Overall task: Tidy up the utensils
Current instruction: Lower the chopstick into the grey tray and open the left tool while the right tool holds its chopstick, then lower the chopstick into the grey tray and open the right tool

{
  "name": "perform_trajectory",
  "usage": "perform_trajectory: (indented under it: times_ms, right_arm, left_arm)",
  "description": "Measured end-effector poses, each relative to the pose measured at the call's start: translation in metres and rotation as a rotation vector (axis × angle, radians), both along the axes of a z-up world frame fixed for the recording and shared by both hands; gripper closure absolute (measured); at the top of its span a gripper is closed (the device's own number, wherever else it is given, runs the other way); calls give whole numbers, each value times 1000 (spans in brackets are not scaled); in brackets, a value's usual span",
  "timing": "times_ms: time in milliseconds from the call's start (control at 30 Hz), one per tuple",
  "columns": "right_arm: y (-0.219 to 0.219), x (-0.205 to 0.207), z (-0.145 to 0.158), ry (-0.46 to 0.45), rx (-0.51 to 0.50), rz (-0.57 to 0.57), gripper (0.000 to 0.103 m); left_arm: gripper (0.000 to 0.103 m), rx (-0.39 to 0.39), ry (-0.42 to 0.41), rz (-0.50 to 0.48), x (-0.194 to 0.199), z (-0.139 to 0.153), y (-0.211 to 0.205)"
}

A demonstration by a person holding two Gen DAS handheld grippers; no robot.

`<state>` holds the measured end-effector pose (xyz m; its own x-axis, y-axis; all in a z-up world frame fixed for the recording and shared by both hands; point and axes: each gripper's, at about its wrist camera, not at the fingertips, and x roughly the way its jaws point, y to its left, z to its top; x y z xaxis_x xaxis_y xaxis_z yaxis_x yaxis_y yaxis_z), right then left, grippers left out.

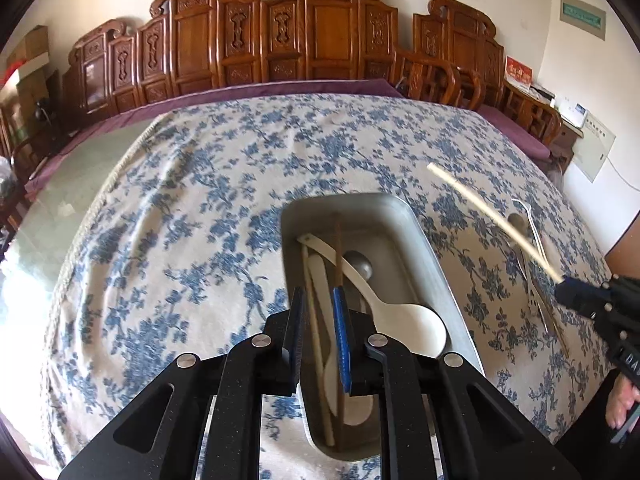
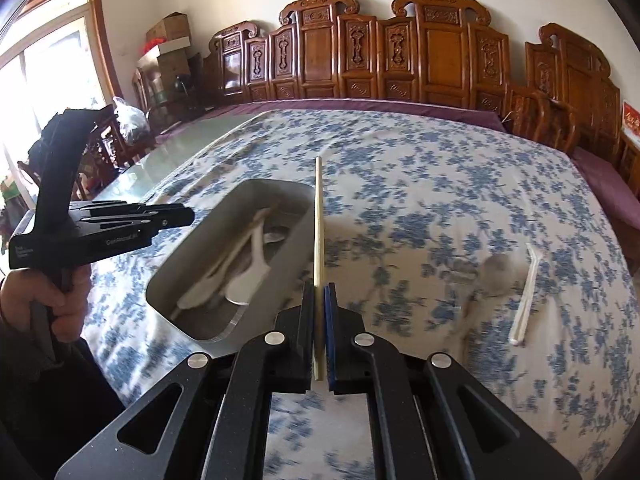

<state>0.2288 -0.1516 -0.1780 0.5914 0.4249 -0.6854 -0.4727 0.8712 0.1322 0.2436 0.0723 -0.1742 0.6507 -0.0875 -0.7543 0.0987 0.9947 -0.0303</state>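
A metal tray sits on the floral cloth and holds a white spoon, pale chopsticks, a dark chopstick and a metal spoon. My left gripper hovers over the tray's near end, open with nothing between its fingers. My right gripper is shut on a pale chopstick, held above the cloth just right of the tray; it also shows in the left wrist view. Loose on the cloth to the right lie a metal spoon, white chopsticks and a fork.
The table carries a blue-flowered cloth over a purple cover, with bare glass at the left. Carved wooden chairs line the far edge. A window and boxes stand at the left.
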Motion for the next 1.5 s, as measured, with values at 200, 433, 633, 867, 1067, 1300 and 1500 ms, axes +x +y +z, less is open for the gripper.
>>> perform_trajectory:
  times_ms: [200,433,633,867,1067,1300,1500]
  right_arm:
    - [40,6,-2,36,17,28,97]
    - [75,17,-13,75,2,29,97]
    - [94,20,-26,111,-13,37,97]
    - [97,24,-37,138,-6,25,97]
    - [100,28,-39,160,29,37,96]
    - [104,22,-42,160,30,69,95]
    - [89,20,-33,144,77,74,80]
  left_arm:
    - [90,-2,-29,8,-3,10,11]
    - [90,-12,-32,33,-3,13,28]
    - [90,-20,-24,59,-1,13,38]
    - [90,-23,-23,63,0,12,40]
    - [90,-17,-19,62,-1,12,38]
    - [90,-15,-21,56,0,13,32]
    - [90,-21,-31,49,-1,16,25]
